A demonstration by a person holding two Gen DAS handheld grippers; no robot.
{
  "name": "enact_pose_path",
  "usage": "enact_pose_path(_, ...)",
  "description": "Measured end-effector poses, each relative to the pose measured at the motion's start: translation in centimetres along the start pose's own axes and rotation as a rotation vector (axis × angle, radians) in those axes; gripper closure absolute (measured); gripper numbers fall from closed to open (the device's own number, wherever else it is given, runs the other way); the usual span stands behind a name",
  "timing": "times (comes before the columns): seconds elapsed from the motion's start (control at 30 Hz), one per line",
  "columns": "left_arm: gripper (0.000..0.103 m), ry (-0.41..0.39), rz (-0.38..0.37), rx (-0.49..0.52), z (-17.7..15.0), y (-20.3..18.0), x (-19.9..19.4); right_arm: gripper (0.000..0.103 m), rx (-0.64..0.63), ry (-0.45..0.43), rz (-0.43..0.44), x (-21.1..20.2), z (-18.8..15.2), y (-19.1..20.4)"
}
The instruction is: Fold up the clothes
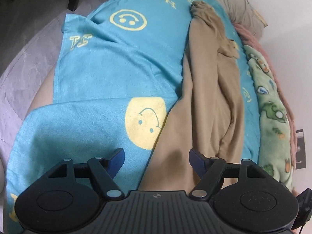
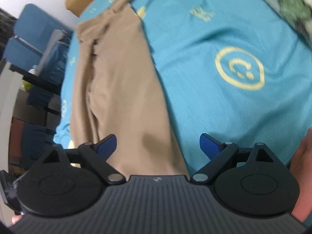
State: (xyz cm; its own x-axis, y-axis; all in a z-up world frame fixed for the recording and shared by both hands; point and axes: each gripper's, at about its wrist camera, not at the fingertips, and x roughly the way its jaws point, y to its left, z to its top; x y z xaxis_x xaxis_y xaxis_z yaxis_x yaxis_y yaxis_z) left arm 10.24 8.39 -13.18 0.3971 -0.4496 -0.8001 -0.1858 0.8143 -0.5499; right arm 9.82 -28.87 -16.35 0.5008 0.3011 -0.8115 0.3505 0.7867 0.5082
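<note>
A tan garment [image 1: 204, 89] lies stretched lengthwise on the blue blanket [image 1: 109, 62] covering the bed, running from its near edge toward the far end, where its narrow end is bunched. Laid out long like this, it looks ready for a fold. The left gripper [image 1: 157, 159] hangs over the garment's near end with both fingers spread, holding nothing. The right gripper [image 2: 158, 145] is likewise spread wide above the same near end, seemingly lining up for a pinch.

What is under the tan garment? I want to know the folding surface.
The tan garment lies on a blue smiley-print blanket, which shows on both sides. Whatever lies beneath the blanket is covered.
</note>
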Motion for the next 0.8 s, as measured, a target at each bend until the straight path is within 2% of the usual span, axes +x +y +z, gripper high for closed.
enact_pose_path(0.03,0.020,0.012,-0.009,0.018,-0.2,-0.3,0.1,0.010,0.010,0.013,-0.008,0.4,0.0,-0.1)
enact_pose_path(0.13,0.020,0.050,-0.041,0.077,-0.8,-1.4,0.3,0.007,0.015,0.047,0.010,1.1,-0.2,-0.1)
enact_pose_path(0.17,0.026,0.063,-0.052,0.097,-1.0,-1.8,0.3,0.008,0.020,0.064,0.035,1.2,-0.3,-0.2)
enact_pose_path(0.23,0.041,0.099,-0.082,0.115,-1.5,-2.2,0.5,0.028,0.034,0.104,0.081,1.4,-0.5,-0.2)
enact_pose_path(0.27,0.046,0.103,-0.082,0.107,-1.8,-2.0,0.6,0.033,0.042,0.128,0.103,1.6,-0.6,-0.3)
enact_pose_path(0.33,0.050,0.107,-0.073,0.095,-2.2,-1.8,0.9,0.034,0.055,0.125,0.104,1.3,-0.8,-0.4)
enact_pose_path(0.47,0.046,0.113,-0.050,0.092,-2.3,-1.9,1.4,0.035,0.056,0.124,0.076,1.3,-1.2,-0.4)
enact_pose_path(0.53,0.038,0.119,-0.039,0.112,-2.4,-2.1,1.7,0.034,-0.008,0.145,0.068,1.4,-1.6,0.7)
enact_pose_path(0.6,0.039,0.124,-0.028,0.132,-2.6,-2.2,2.1,0.034,-0.082,0.187,0.084,1.6,-2.3,1.9)
enact_pose_path(0.63,0.043,0.127,-0.022,0.142,-2.6,-2.3,2.3,0.034,-0.115,0.194,0.074,1.6,-2.7,2.4)
enact_pose_path(0.67,0.053,0.130,-0.016,0.152,-2.7,-2.4,2.5,0.043,-0.148,0.202,0.064,1.6,-3.1,2.9)
enact_pose_path(0.7,0.061,0.133,-0.011,0.162,-2.7,-2.5,2.7,0.061,-0.187,0.196,0.028,1.7,-3.5,3.5)
enact_pose_path(0.73,0.086,0.136,-0.005,0.172,-2.8,-2.6,2.8,0.073,-0.214,0.188,-0.006,1.6,-3.8,3.8)
enact_pose_path(0.77,0.097,0.138,0.004,0.165,-2.8,-2.6,2.9,0.085,-0.235,0.186,-0.031,1.5,-3.9,4.2)
enact_pose_path(0.8,0.098,0.128,-0.005,0.152,-2.6,-2.5,2.6,0.087,-0.241,0.181,-0.032,1.1,-3.9,4.4)
